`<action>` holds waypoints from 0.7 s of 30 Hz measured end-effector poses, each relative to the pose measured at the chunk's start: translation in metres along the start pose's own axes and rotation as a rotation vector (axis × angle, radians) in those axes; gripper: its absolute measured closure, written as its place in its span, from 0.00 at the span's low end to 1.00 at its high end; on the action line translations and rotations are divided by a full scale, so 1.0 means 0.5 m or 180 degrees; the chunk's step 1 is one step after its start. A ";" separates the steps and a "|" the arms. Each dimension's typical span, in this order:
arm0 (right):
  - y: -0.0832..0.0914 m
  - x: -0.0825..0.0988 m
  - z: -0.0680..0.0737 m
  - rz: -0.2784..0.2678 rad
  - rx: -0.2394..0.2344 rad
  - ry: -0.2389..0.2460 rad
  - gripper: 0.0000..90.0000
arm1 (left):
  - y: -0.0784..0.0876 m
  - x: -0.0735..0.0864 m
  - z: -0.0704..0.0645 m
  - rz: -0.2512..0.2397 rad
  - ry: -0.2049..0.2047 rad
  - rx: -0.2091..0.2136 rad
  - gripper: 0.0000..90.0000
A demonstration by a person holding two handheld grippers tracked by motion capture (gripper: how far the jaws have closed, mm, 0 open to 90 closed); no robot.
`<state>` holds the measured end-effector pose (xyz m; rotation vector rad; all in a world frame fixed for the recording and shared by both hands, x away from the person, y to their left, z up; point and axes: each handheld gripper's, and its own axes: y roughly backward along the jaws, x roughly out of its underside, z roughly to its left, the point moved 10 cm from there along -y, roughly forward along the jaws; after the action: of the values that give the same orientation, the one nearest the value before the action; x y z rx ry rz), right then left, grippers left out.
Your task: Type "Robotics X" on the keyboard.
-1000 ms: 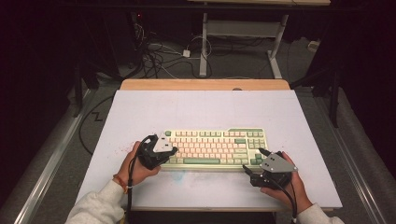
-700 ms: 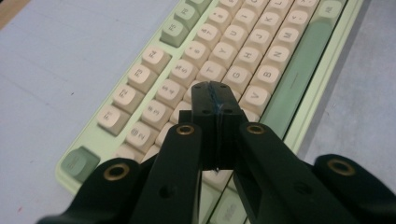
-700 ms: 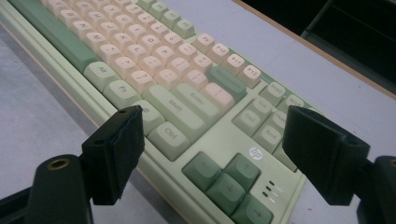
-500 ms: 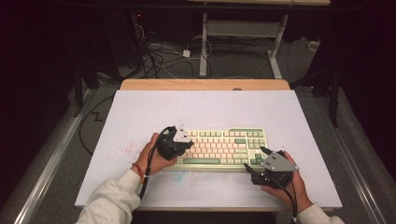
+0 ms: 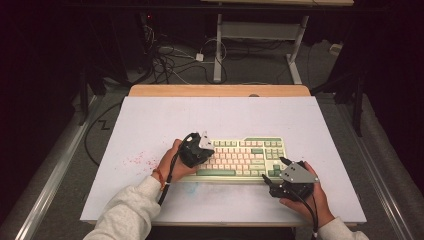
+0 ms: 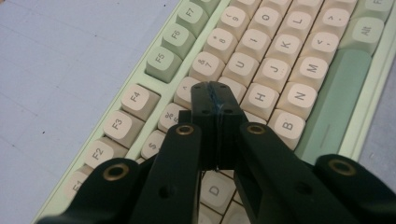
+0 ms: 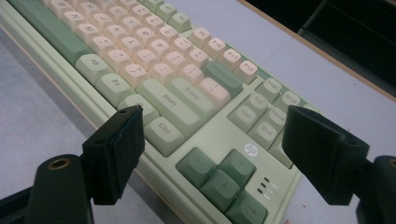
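Keyboard [image 5: 240, 157] left end under left hand-held gripper [image 5: 200, 150]

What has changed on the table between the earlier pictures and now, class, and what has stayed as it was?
The left gripper has moved rightward from the keyboard's left end to above its keys; its jaws are shut with nothing between them, tips near the G and Y keys. Nothing was taken hold of or let go. The right gripper stayed open at the keyboard's right front corner, and the keyboard itself has not shifted on the white mat.
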<state>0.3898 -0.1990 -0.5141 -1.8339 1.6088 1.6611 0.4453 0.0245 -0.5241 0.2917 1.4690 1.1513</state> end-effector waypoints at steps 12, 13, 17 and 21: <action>-0.001 0.002 0.003 0.0041 -0.0018 0.0038 0.24 | -0.015 -0.004 -0.001 0.0025 0.0000 -0.0033 0.96; -0.001 0.002 0.003 0.0039 -0.0015 0.0040 0.24 | -0.012 -0.006 -0.001 -0.0008 0.0009 -0.0028 0.96; 0.001 0.000 0.001 0.0022 -0.0006 0.0023 0.24 | 0.005 -0.010 0.005 -0.0100 0.0006 -0.0086 0.94; 0.000 0.002 0.001 0.0058 0.0003 0.0051 0.24 | 0.024 -0.014 0.014 -0.0237 0.0066 -0.0219 0.83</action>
<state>0.3892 -0.1990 -0.5152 -1.8423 1.6372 1.6568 0.4483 0.0287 -0.5092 0.1766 1.4433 1.1450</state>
